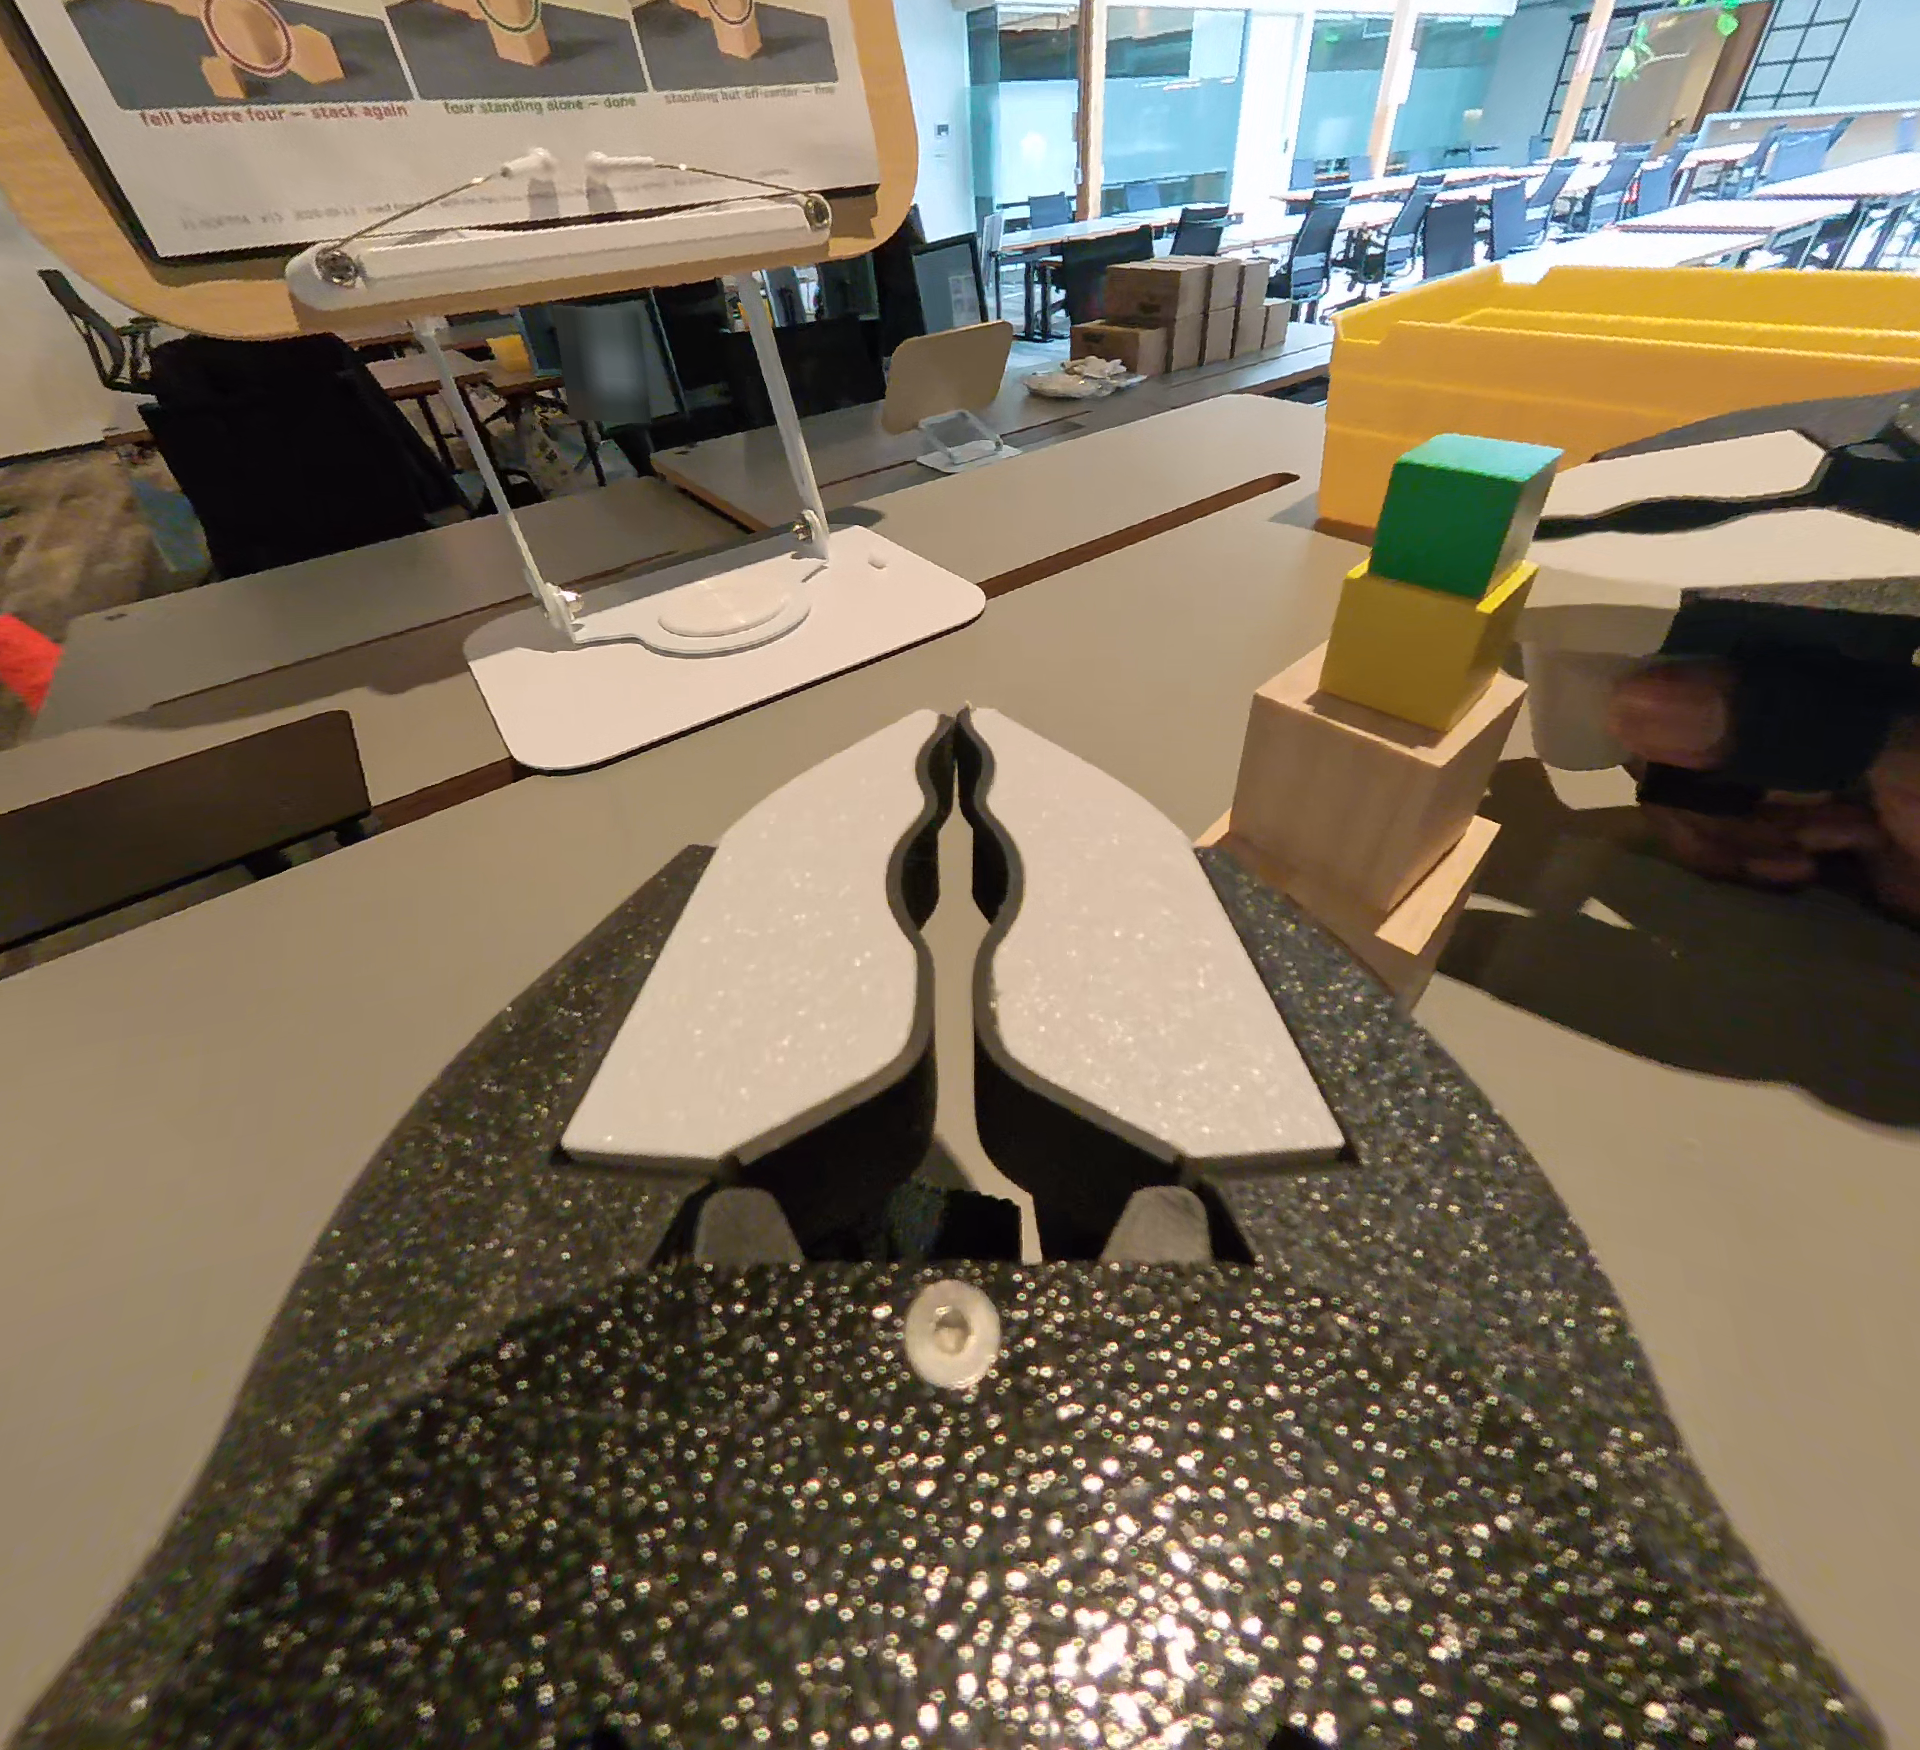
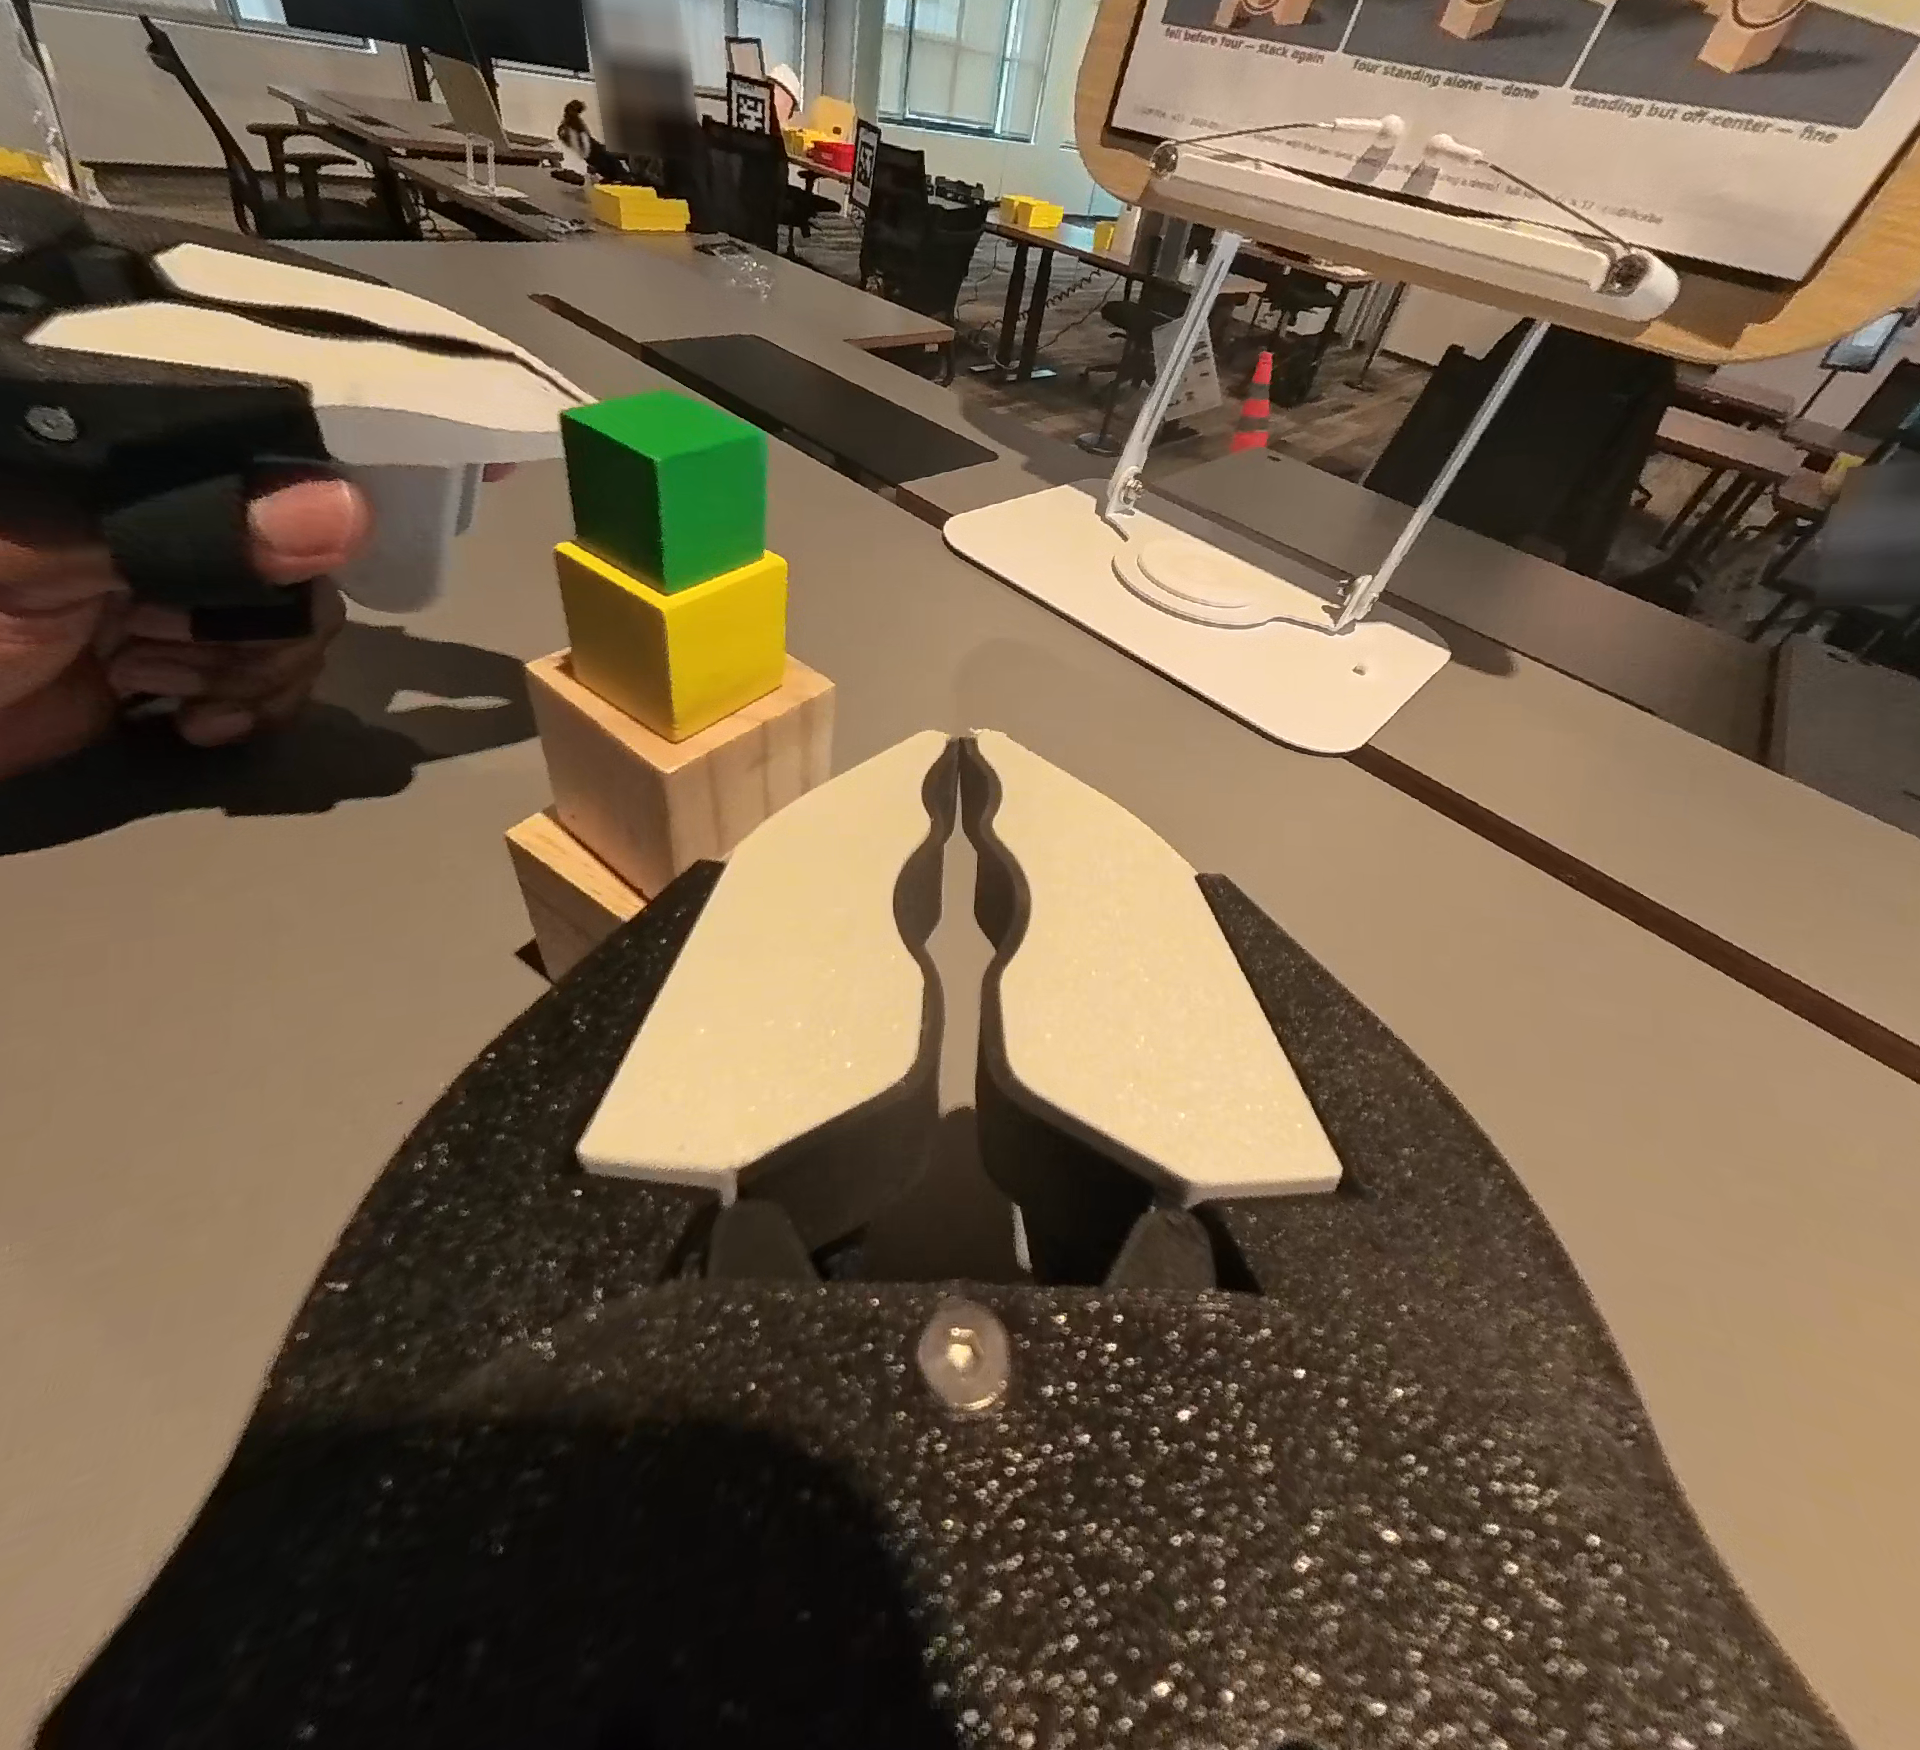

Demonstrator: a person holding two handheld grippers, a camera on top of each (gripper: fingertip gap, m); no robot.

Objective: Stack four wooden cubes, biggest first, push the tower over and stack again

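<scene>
A tower of four cubes stands on the grey table: a green cube (image 1: 1455, 521) (image 2: 665, 485) on a yellow cube (image 1: 1413, 651) (image 2: 675, 630), on a pale wooden cube (image 1: 1361, 786) (image 2: 665, 765), on a larger wooden cube (image 1: 1434, 911) (image 2: 566, 900). The cubes sit somewhat off-centre. My left gripper (image 1: 961, 718) is shut and empty, left of the tower; in the right wrist view its tip (image 2: 545, 386) is beside the green cube's top. My right gripper (image 2: 961, 742) is shut and empty, right of the tower; in the left wrist view its tip (image 1: 1546, 518) is level with the green cube. I cannot tell if either touches it.
A white document stand (image 1: 727, 630) (image 2: 1195, 599) holding an instruction sheet stands behind the tower. A yellow bin (image 1: 1558, 370) is at the back right in the left wrist view. A hand (image 1: 1662, 713) (image 2: 291, 516) holds each far gripper. Office desks and chairs lie beyond. Tip to tip, the grippers are about 12 centimeters apart. From my right tips it is roughly 5 centimeters to the pale wooden cube (image 2: 665, 765); from my left, 11 centimeters.
</scene>
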